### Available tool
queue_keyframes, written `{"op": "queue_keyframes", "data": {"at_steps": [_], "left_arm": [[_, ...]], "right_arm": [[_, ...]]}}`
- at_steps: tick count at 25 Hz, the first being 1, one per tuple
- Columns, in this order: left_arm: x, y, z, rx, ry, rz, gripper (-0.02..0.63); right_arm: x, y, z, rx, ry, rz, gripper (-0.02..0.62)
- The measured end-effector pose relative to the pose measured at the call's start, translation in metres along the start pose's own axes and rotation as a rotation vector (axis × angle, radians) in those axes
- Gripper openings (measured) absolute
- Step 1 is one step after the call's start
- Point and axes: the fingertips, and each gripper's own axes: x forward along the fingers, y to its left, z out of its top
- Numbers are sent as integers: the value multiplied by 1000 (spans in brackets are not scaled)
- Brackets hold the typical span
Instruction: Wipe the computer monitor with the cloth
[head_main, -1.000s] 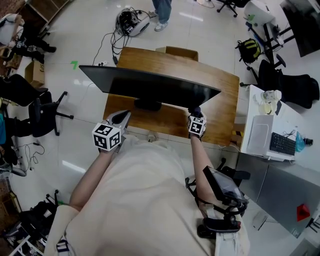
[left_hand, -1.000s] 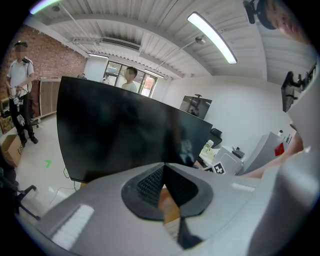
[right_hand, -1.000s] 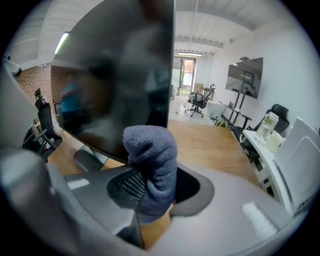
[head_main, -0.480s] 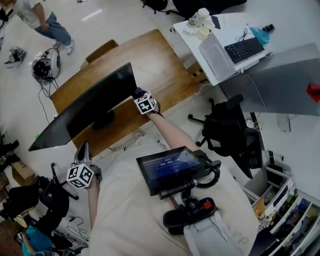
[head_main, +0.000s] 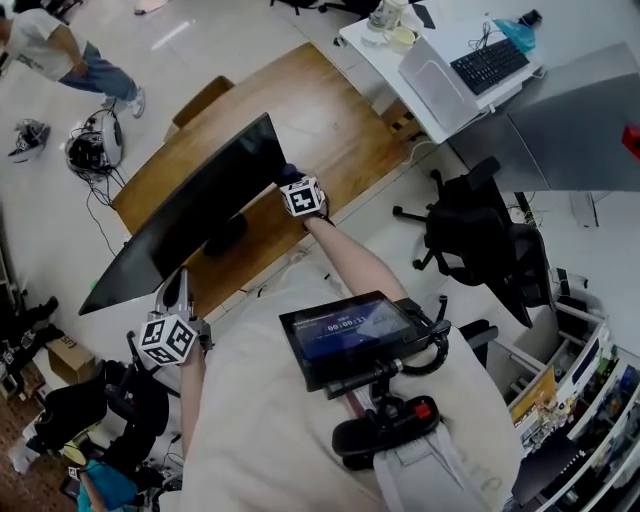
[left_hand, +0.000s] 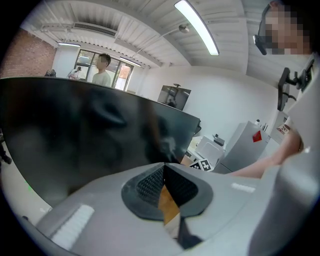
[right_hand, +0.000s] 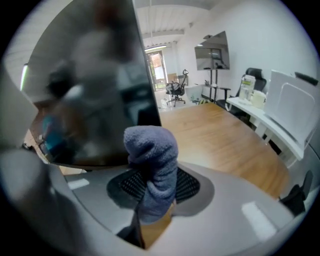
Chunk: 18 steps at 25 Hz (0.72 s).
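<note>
Tablet (head_main: 350, 335) on a black bracket sits nearest of all, up against the person's chest, screen lit blue. Out from there go both arms. On the left, the left gripper (head_main: 177, 285) hangs low by the near edge of the desk (head_main: 330, 120), its marker cube toward the camera, and in the left gripper view its jaws meet in a tight seam with nothing between them (left_hand: 164, 182), aimed at the dark face of the monitor (left_hand: 75, 130). Over on the right, the right gripper (head_main: 292, 180) is up at the monitor's right-hand edge, and the right gripper view tells it plainly: the jaws (right_hand: 152, 185) are clamped on a blue-grey cloth (right_hand: 151, 160), bunched into a thick roll that sticks up above the pads. That cloth sits right at the edge of the screen (right_hand: 85, 85); whether it presses on the glass cannot be told. From above, the monitor (head_main: 190, 215) is a long black slab standing on its round foot, set diagonally across the wooden desk, bare wood stretching beyond it. Further right a black office chair (head_main: 480, 240) stands on the pale floor, beyond it a white table (head_main: 372, 42) carries a laptop (head_main: 440, 70). Far left, a person (head_main: 60, 55) stands on the floor, cables nearby.
</note>
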Motion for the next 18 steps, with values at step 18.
{"op": "queue_keyframes", "data": {"at_steps": [18], "left_arm": [[-64, 70, -10, -39, -35, 71, 5]], "right_arm": [[-2, 23, -6, 88, 32, -78, 115]]}}
